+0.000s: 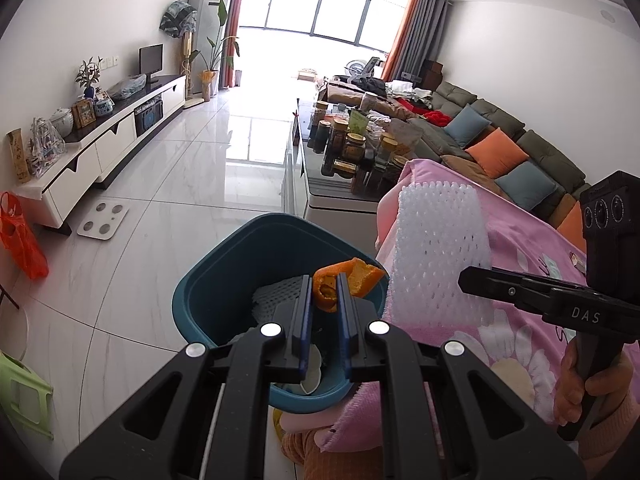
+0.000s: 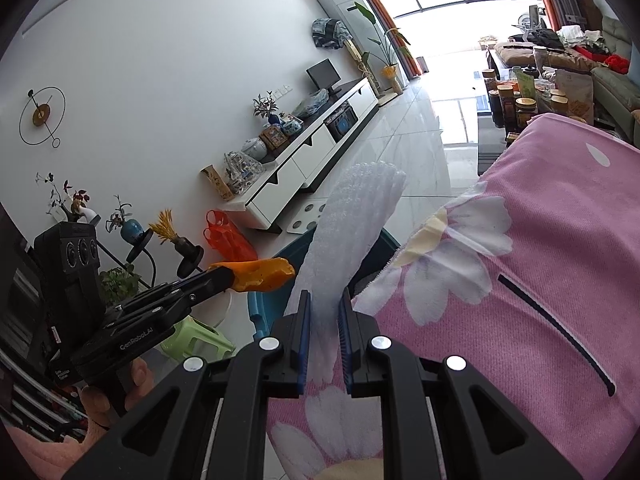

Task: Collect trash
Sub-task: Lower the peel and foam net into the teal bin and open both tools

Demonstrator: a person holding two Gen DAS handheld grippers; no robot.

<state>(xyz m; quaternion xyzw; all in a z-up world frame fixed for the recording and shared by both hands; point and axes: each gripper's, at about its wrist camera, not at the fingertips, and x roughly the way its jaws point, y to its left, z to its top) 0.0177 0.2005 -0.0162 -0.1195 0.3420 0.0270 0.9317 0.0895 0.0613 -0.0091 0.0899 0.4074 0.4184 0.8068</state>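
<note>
Left gripper [image 1: 324, 294] pinches orange peel [image 1: 346, 280] over the blue bin [image 1: 208, 280], right gripper [image 2: 324, 312] pinches white foam net [image 2: 352, 216] near the rim above the pink blanket [image 2: 540, 280] – light net may drift and miss the bin – landing on the floor

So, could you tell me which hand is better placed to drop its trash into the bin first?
Probably left: its claw holds the orange peel directly over the teal plastic bin, while the white foam net sits beside the rim.
</note>
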